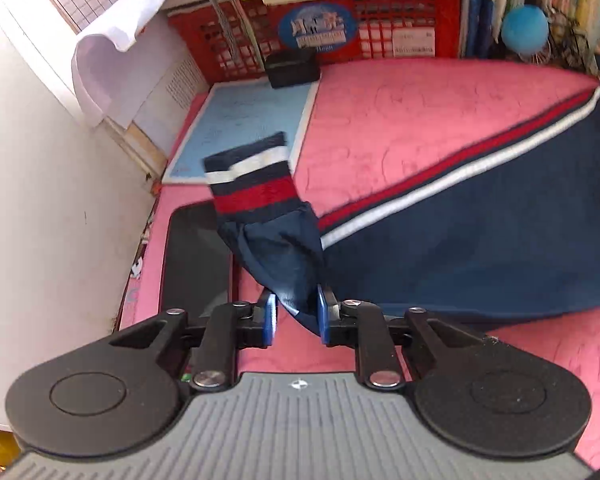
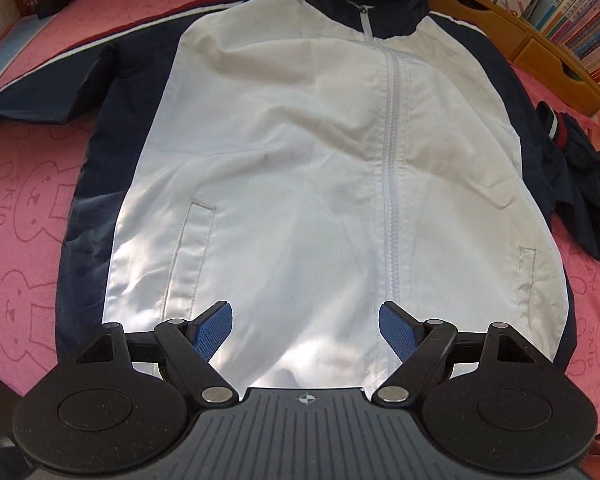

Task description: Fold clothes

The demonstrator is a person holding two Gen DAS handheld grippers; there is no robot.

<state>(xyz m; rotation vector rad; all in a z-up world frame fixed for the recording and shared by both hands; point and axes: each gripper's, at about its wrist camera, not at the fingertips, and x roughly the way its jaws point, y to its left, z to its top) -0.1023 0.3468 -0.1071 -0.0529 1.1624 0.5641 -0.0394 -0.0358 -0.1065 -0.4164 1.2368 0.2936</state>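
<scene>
A white and navy zip jacket lies face up on the pink cloth, collar at the far side. In the left wrist view my left gripper is shut on the navy sleeve, just behind its striped cuff, which stands lifted off the cloth. The rest of that sleeve, with red and white stripes, stretches to the right. My right gripper hangs open over the jacket's white hem, nothing between its blue pads. The other sleeve lies bunched at the jacket's right edge.
A black tablet and a light blue mat lie on the cloth by a white wall at the left. A red crate and a small black box stand behind. A wooden shelf with books lines the far right.
</scene>
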